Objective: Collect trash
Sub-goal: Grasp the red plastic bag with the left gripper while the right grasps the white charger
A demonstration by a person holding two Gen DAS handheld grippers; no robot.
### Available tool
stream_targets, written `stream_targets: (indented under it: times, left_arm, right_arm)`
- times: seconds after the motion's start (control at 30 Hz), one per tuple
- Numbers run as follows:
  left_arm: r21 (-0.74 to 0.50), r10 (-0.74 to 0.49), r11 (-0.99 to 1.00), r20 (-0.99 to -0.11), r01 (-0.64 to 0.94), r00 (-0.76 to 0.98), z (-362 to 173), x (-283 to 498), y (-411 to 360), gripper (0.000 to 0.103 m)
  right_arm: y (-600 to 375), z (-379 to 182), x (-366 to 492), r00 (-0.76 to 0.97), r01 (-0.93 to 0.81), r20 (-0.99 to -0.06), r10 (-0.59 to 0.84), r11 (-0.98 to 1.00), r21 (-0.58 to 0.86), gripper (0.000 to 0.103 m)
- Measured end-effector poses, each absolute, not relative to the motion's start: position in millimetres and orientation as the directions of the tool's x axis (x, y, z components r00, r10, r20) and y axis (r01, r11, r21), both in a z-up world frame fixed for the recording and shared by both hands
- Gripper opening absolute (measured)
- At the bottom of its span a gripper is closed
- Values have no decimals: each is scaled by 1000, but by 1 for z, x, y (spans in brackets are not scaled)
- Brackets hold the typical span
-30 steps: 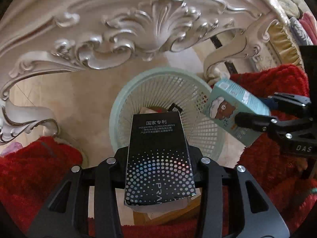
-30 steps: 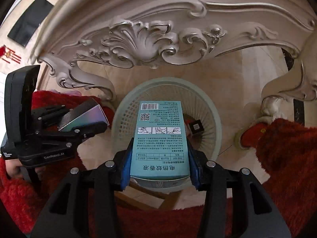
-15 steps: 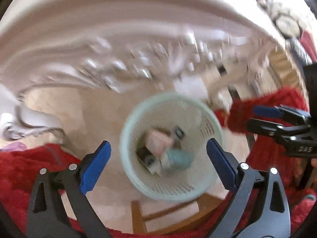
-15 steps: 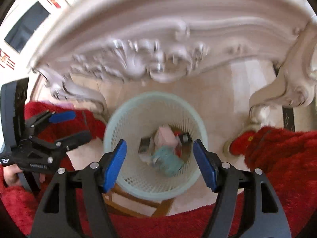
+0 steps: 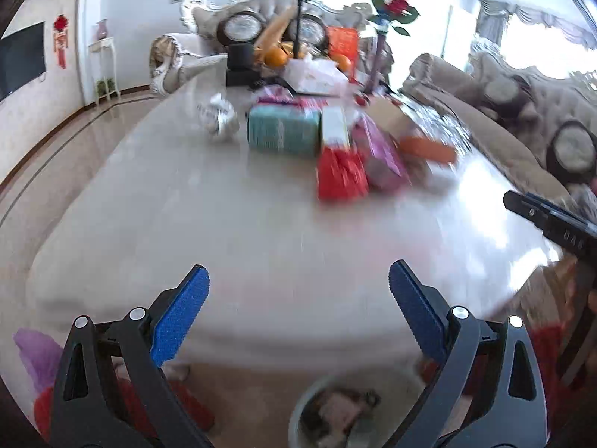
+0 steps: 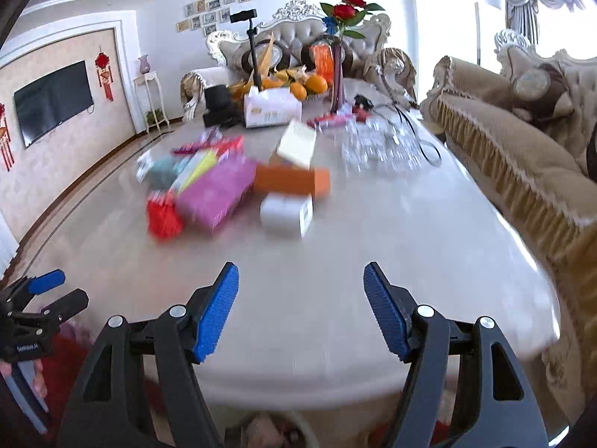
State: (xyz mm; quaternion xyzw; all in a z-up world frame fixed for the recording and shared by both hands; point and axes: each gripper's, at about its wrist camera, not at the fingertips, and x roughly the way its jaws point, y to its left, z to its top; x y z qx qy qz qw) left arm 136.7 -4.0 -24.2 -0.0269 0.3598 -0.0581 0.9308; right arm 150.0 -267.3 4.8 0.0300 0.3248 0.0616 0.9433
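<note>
Both grippers are open and empty above the near edge of a pale marble table. My left gripper and right gripper point at a pile of boxes mid-table: a teal box, a red packet, a pink box, an orange box and a white box. The pale green trash basket with discarded boxes sits on the floor below the table edge; it also shows in the right wrist view. The images are motion-blurred.
The far end of the table holds a tissue box, oranges, a vase of roses, glassware and a phone stand. Beige sofas line the right side. Red fabric lies below the left gripper.
Both grippers opened over the basket and dropped the black box and the teal box into it. Then both swung up from the basket to face the tabletop.
</note>
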Motion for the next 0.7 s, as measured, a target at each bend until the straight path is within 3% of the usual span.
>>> stream_targets:
  times: [0.3,0.7]
  left_arm:
    - [-149,-170,984,-669,93,724,-24,212,-23,94]
    - [-91,-98,995,-743,45,663,-44,253,-45,94]
  right_arm:
    - [-243,-17,213,727,-68,-681,87,996,54,66]
    - [-234,-33,237,682,-36,-728,70,997,62,66]
